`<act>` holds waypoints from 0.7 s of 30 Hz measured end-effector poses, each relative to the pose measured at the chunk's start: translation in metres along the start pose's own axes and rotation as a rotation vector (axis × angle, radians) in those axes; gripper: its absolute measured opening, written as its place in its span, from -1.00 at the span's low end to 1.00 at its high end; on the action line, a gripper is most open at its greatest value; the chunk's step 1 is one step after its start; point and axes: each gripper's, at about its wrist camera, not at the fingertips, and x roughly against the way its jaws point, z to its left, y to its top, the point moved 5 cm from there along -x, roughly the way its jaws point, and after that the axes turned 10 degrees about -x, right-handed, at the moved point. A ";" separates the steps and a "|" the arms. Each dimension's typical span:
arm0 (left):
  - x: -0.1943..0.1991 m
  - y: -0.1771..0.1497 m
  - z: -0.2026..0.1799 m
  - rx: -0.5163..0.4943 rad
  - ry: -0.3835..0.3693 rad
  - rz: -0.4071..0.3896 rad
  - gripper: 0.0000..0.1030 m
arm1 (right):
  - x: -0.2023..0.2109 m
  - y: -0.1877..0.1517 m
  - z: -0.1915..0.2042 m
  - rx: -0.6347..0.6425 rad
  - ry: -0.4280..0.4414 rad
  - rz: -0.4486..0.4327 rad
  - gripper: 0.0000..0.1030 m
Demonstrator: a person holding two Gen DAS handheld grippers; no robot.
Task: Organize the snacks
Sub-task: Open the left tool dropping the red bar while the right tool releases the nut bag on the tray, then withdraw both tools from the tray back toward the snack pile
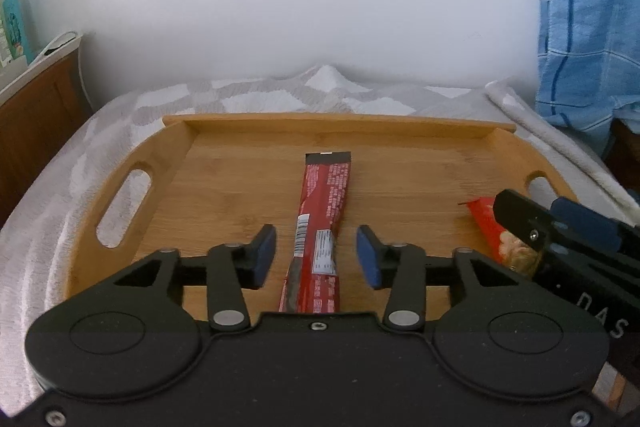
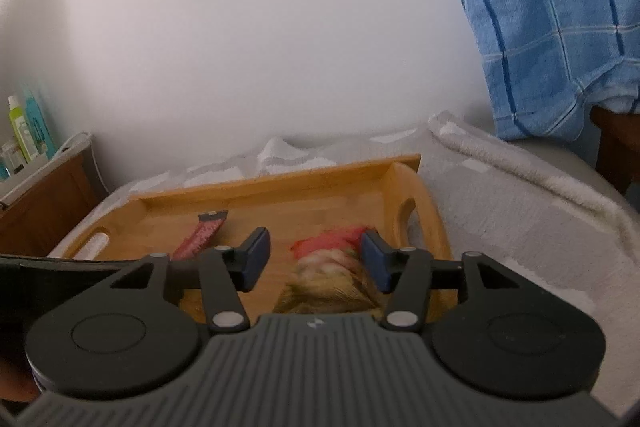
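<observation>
Two snack packets lie lengthwise on the wooden tray, the dark red stick packet mid-frame between the left gripper's parted, empty pads and the blurred orange packet low centre between the right gripper's.

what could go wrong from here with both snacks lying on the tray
1. The left claw stands open astride the long red snack stick; pulling back low might drag it off line.
2. The orange snack packet lies close to the right pad of the right claw; it may catch and shift.
3. The wooden tray rests on a soft blanket, so a push could tilt it.
</observation>
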 end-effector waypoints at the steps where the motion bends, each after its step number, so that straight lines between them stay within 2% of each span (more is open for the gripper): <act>1: 0.006 0.000 0.000 -0.008 -0.003 -0.009 -0.03 | 0.005 0.001 0.001 0.002 0.006 -0.011 0.40; 3: 0.018 -0.001 0.002 -0.023 -0.002 -0.028 0.21 | 0.016 0.003 0.003 0.015 0.024 -0.043 0.56; 6: 0.033 -0.005 0.007 -0.031 0.002 -0.044 0.57 | 0.032 -0.001 0.005 0.035 0.035 -0.085 0.69; 10: 0.056 -0.015 0.013 -0.045 -0.023 -0.069 0.64 | 0.057 -0.005 0.007 0.049 0.039 -0.126 0.78; 14: 0.086 -0.028 0.014 -0.077 -0.032 -0.104 0.73 | 0.086 -0.013 0.007 0.058 0.029 -0.172 1.00; 21: 0.136 -0.057 -0.001 -0.188 -0.027 -0.177 0.84 | 0.117 -0.036 -0.001 0.051 0.003 -0.171 1.00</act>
